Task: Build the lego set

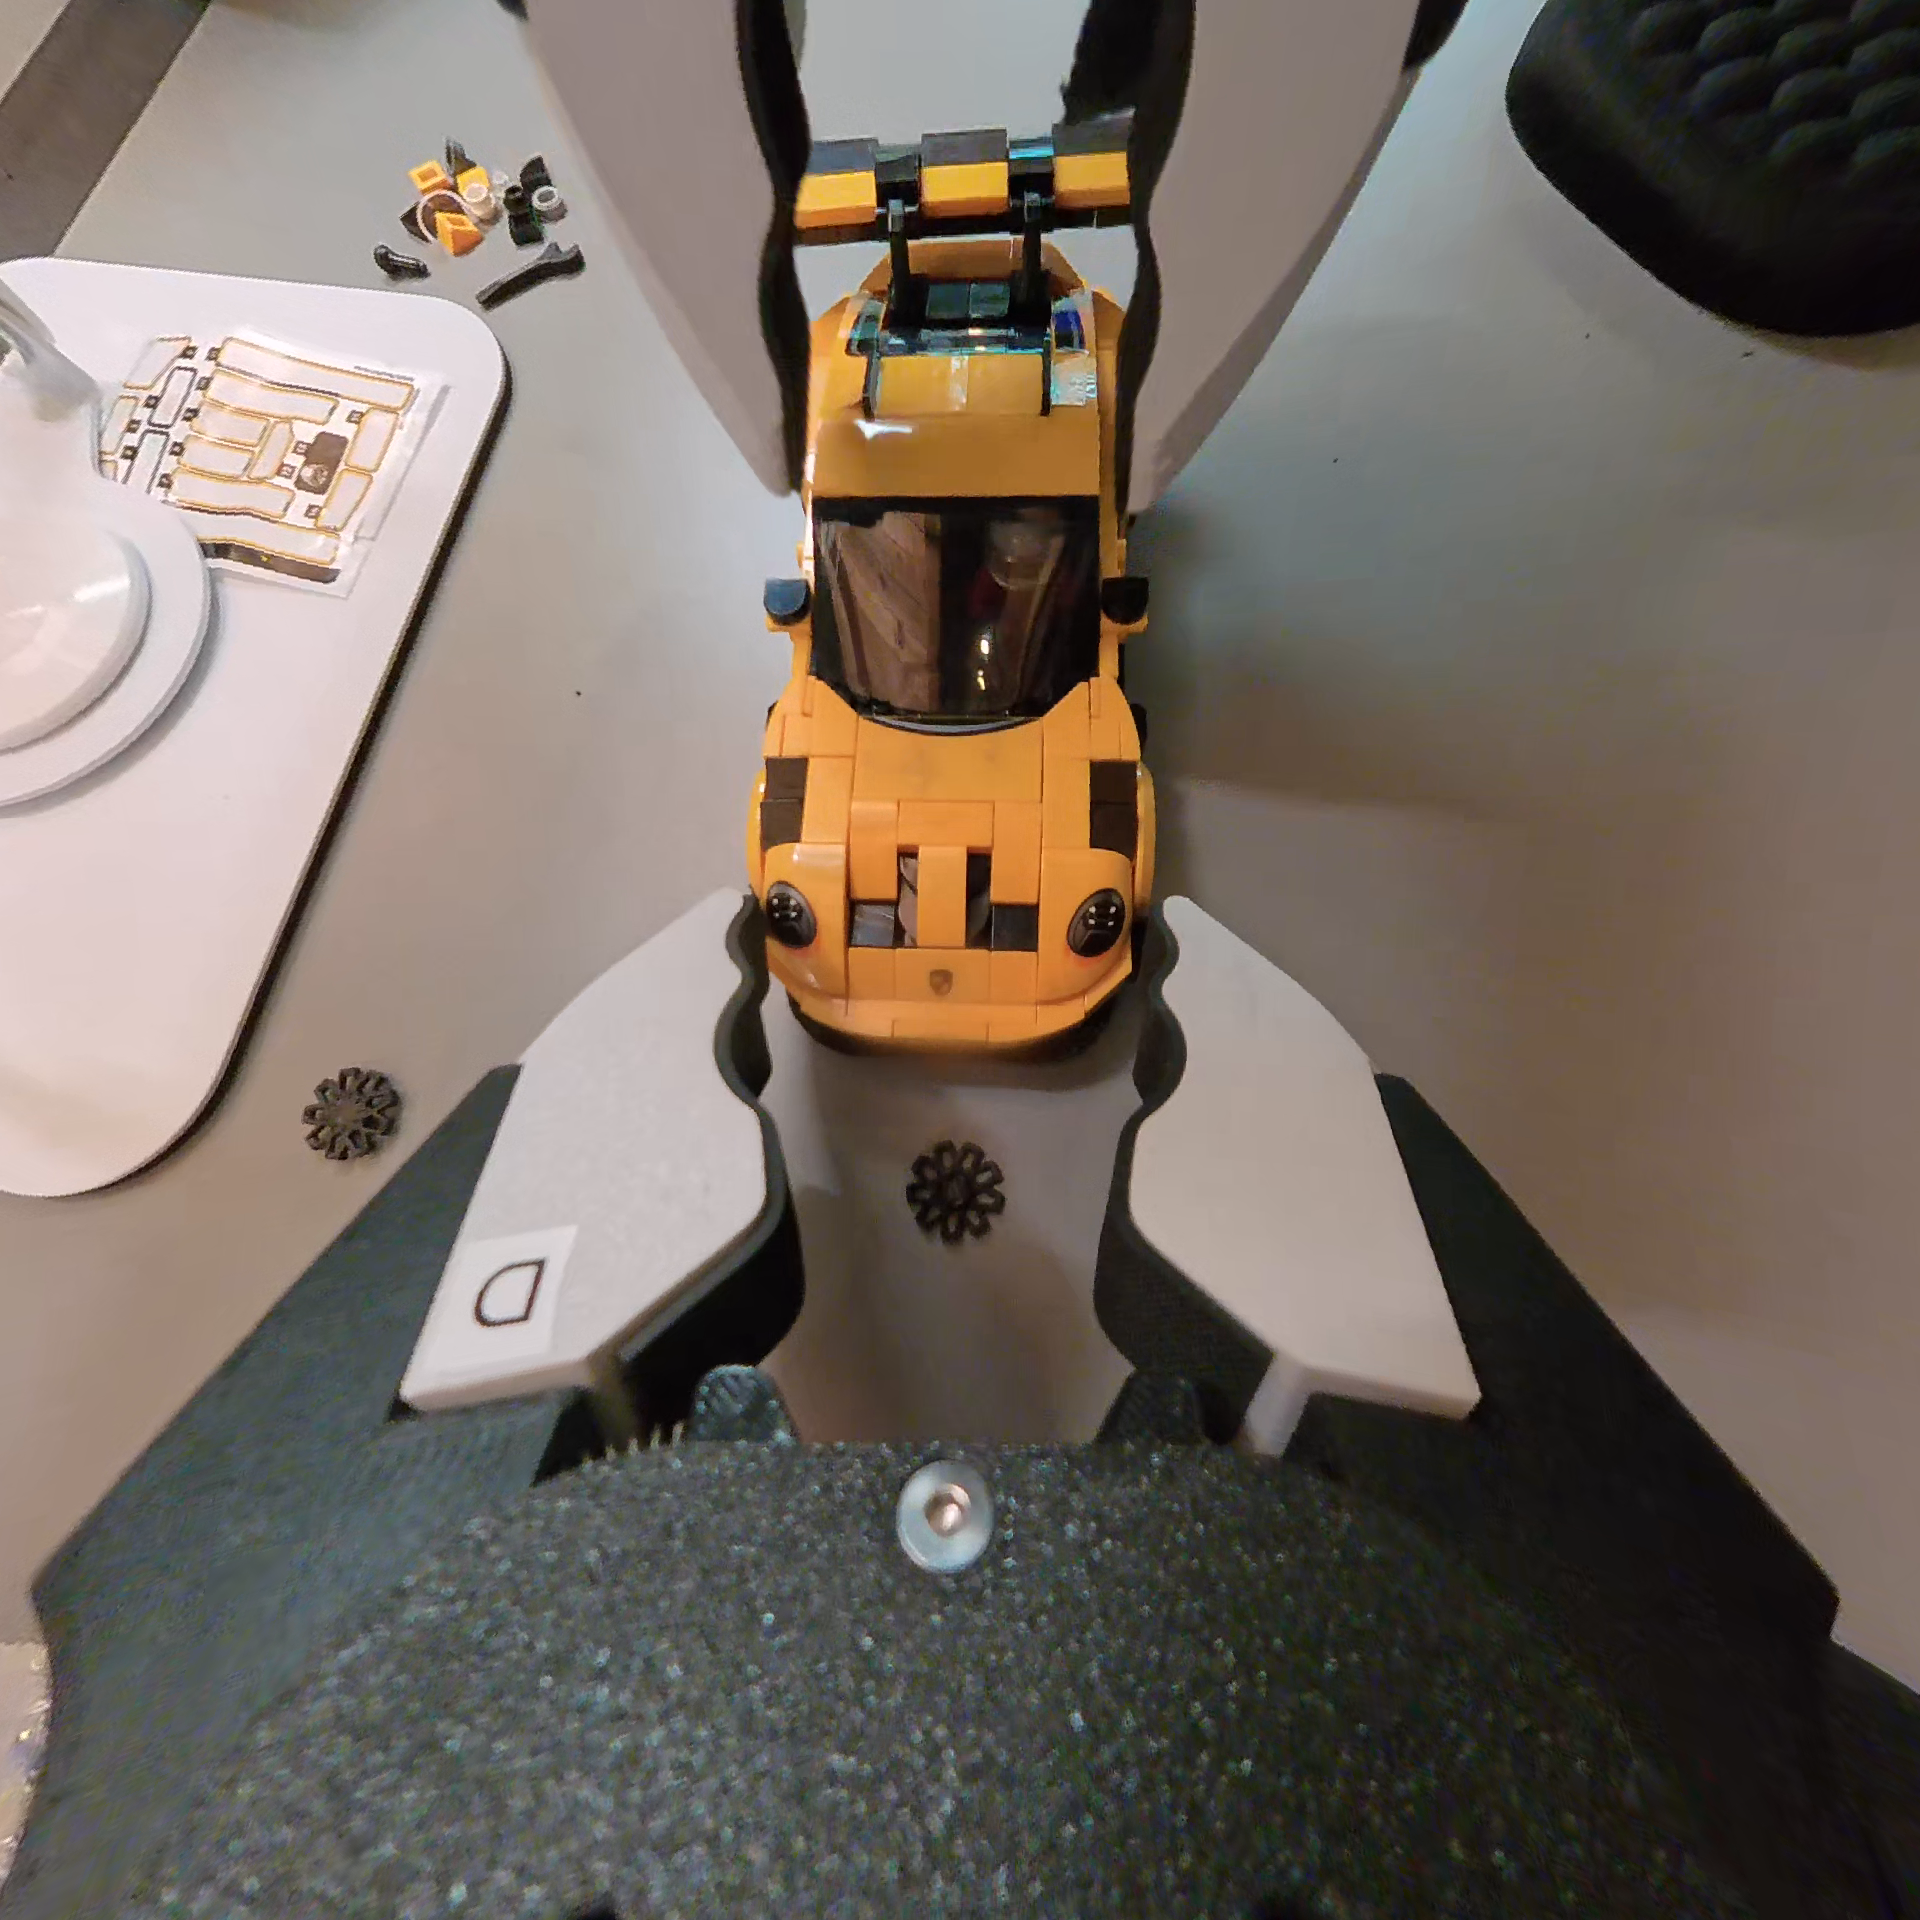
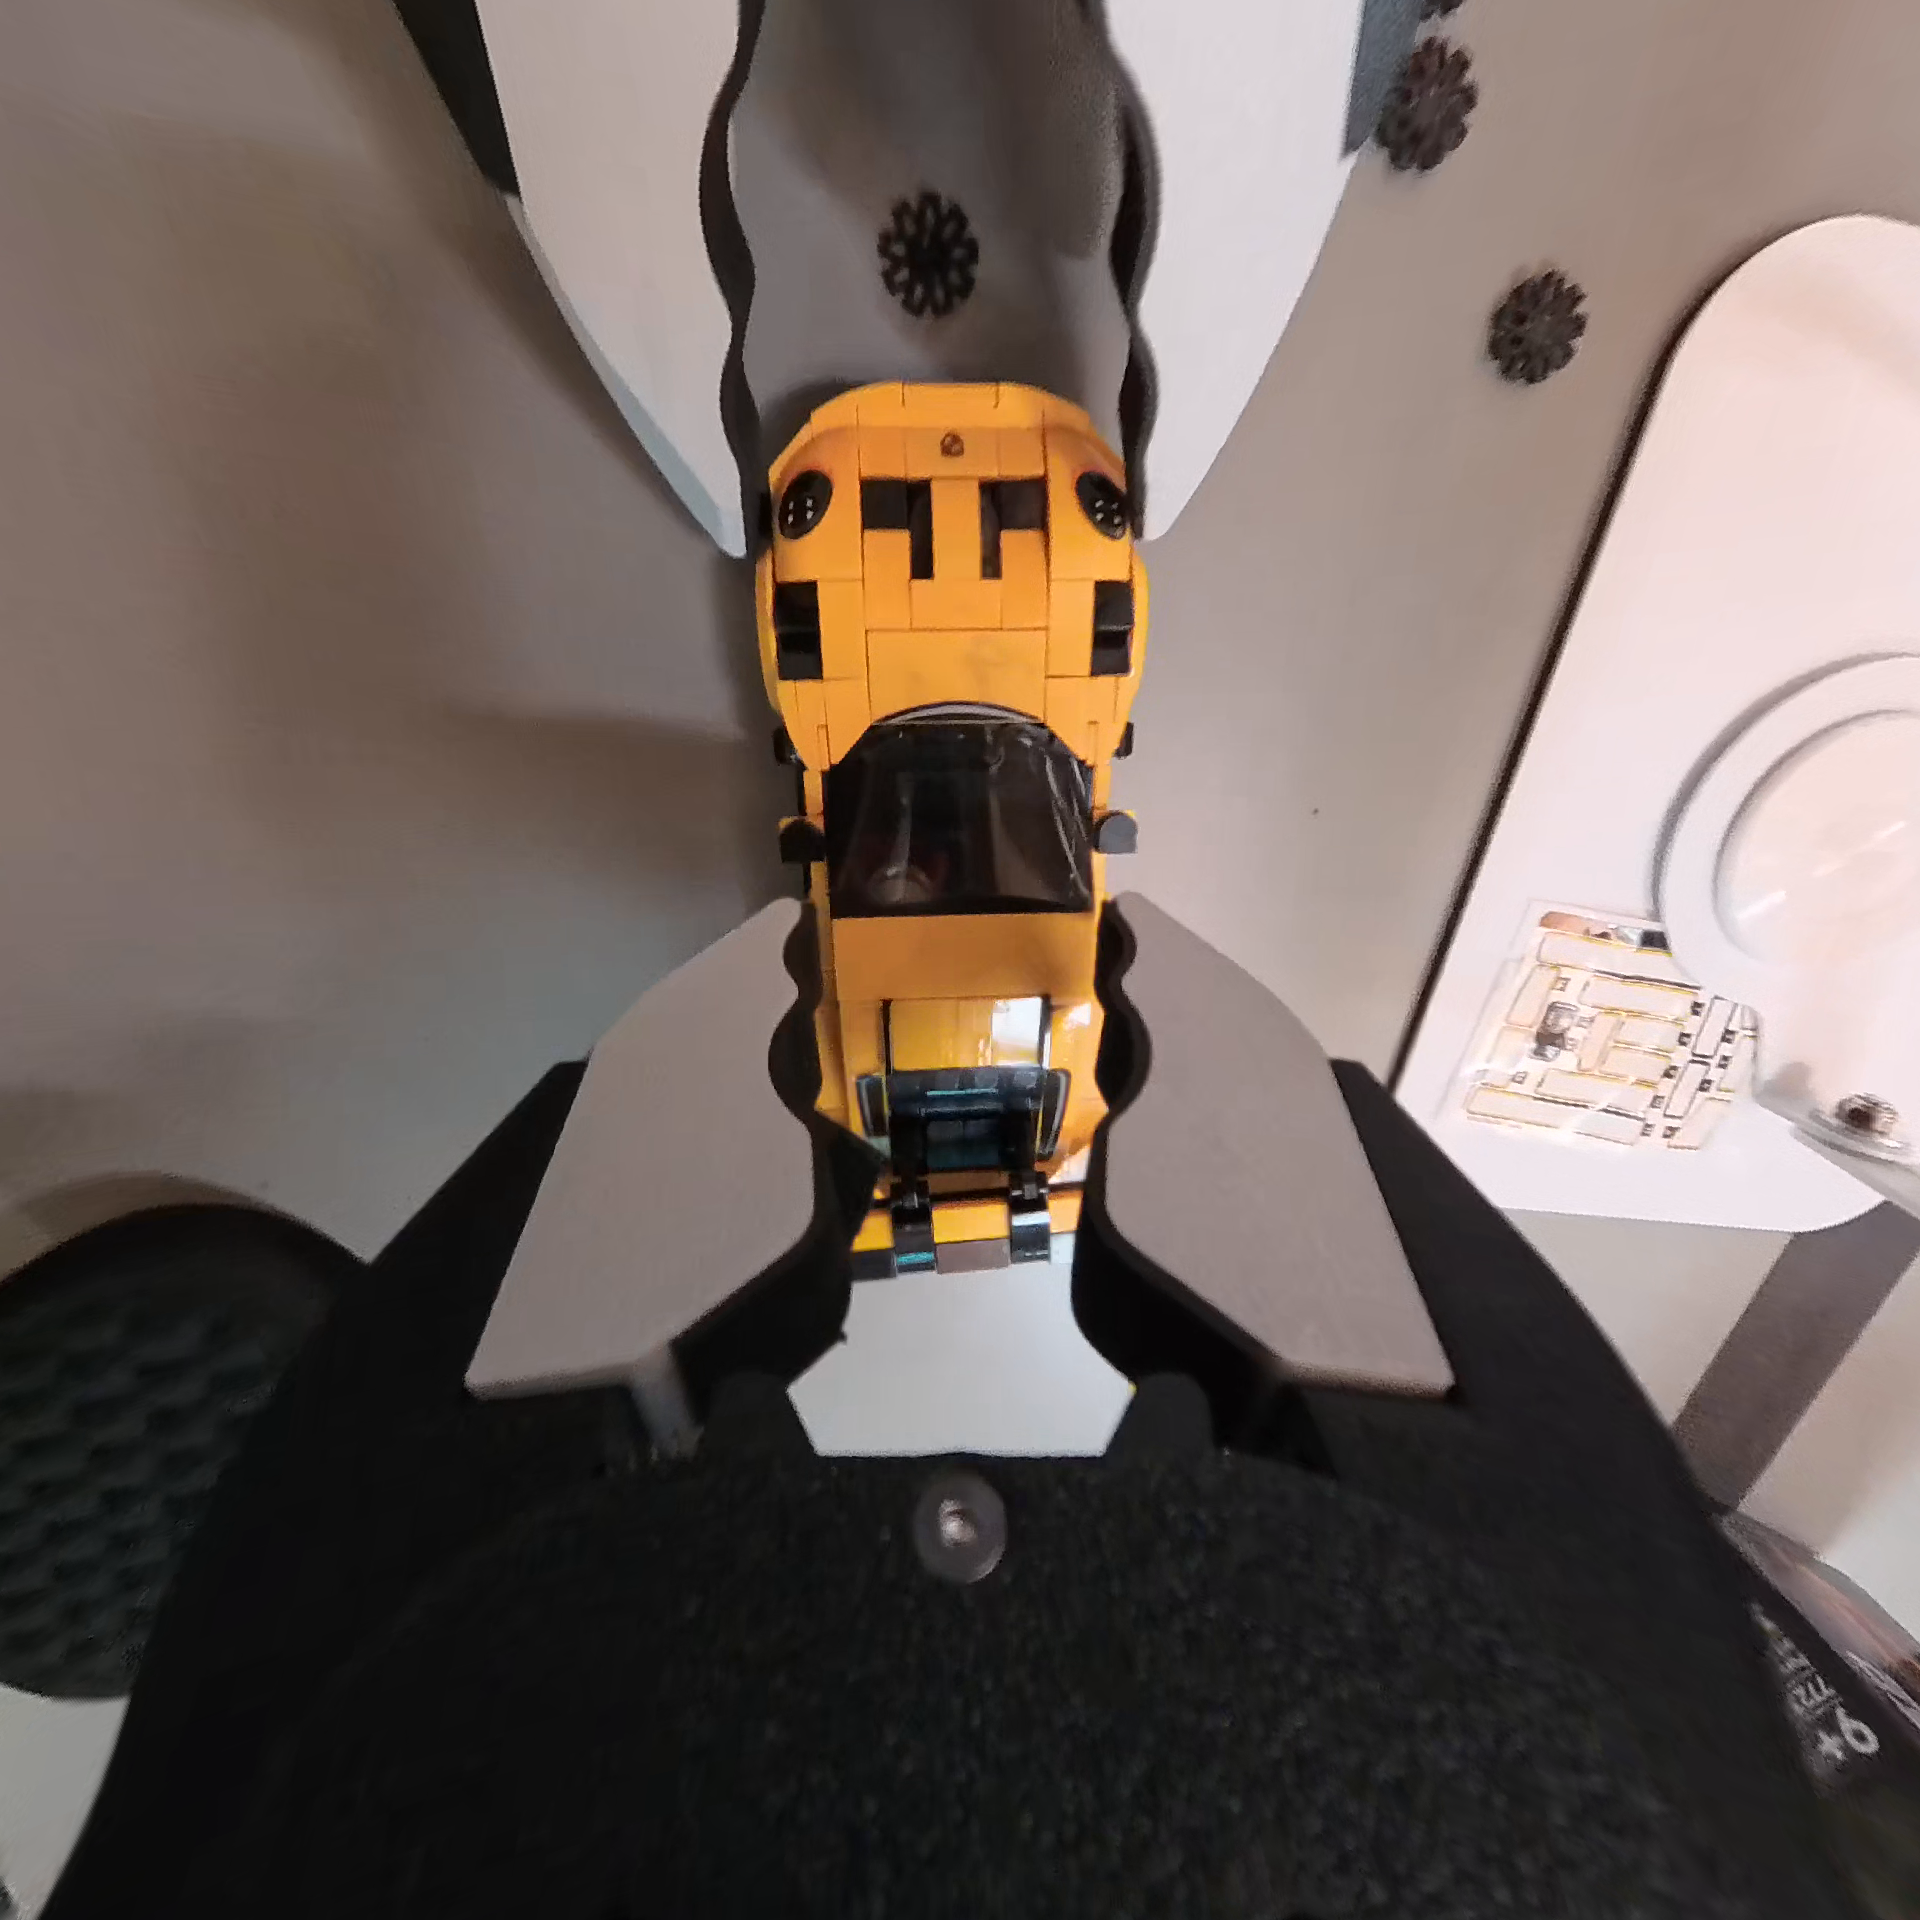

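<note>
Yellow car (image 1: 951, 665) sits on the grey worktop (image 1: 1455, 727), looking nearly whole: body, dark windscreen, roof and rear wing are on. Left gripper (image 1: 951, 997) brackets the nose, its fingers close against both front corners; contact looks likely, but a firm clamp can't be confirmed. Right gripper (image 2: 956, 1091) faces it from the other end, narrowed around the tail just ahead of the wing, pads apparently touching the sides. Between the left gripper's fingers, behind the nose, a black wheel disc (image 1: 954, 1190) lies loose; another (image 1: 351, 1112) lies off to its left. Far left, a small pile of spare bits (image 1: 483, 208) and a sticker sheet (image 1: 265, 447) on a white mat (image 1: 208, 883). Judgement: mostly built; wheel discs, perhaps small trim, remain.
</note>
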Demonstrator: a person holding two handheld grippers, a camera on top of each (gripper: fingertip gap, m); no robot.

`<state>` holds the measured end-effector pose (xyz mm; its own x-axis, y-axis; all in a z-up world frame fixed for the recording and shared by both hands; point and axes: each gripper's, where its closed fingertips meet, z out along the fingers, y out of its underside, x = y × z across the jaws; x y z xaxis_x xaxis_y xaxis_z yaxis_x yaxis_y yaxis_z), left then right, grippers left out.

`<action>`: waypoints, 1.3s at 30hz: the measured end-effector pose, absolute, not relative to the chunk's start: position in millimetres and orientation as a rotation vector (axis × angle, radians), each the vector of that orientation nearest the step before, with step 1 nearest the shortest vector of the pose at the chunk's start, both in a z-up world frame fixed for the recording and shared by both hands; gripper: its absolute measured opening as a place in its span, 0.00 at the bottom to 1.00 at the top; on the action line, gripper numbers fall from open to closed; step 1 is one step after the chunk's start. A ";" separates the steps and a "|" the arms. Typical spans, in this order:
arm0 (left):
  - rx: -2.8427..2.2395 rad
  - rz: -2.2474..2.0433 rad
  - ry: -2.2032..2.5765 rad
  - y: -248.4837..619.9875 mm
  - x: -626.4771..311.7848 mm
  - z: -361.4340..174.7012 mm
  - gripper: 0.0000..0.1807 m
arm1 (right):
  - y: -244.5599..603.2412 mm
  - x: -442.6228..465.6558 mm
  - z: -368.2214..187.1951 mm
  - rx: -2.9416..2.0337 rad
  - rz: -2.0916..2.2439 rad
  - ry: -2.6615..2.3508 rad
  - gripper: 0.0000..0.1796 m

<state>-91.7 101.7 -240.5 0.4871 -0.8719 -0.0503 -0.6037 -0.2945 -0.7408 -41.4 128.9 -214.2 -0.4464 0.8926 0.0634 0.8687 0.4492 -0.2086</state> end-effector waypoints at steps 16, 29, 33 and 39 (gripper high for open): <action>-2.018 -0.475 1.218 101.7 -91.6 -240.9 0.38 | 131.0 -39.5 -218.7 -1.550 0.149 -2.584 0.27; -2.024 -0.467 1.218 101.4 -92.3 -241.0 0.38 | 127.7 -42.1 -217.7 -1.582 0.198 -2.514 0.28; -2.024 -0.468 1.218 101.4 -92.3 -241.2 0.38 | 131.8 -40.9 -209.5 -1.572 0.224 -2.476 0.33; -2.021 -0.474 1.215 101.6 -92.0 -241.3 0.38 | 132.9 -35.9 -216.5 -1.582 0.206 -2.548 0.30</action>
<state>-92.0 101.6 -241.3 0.4880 -0.8713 -0.0512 -0.6069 -0.2966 -0.7374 -35.9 132.9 -216.5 -0.4391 0.8974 0.0428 0.8789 0.4390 -0.1865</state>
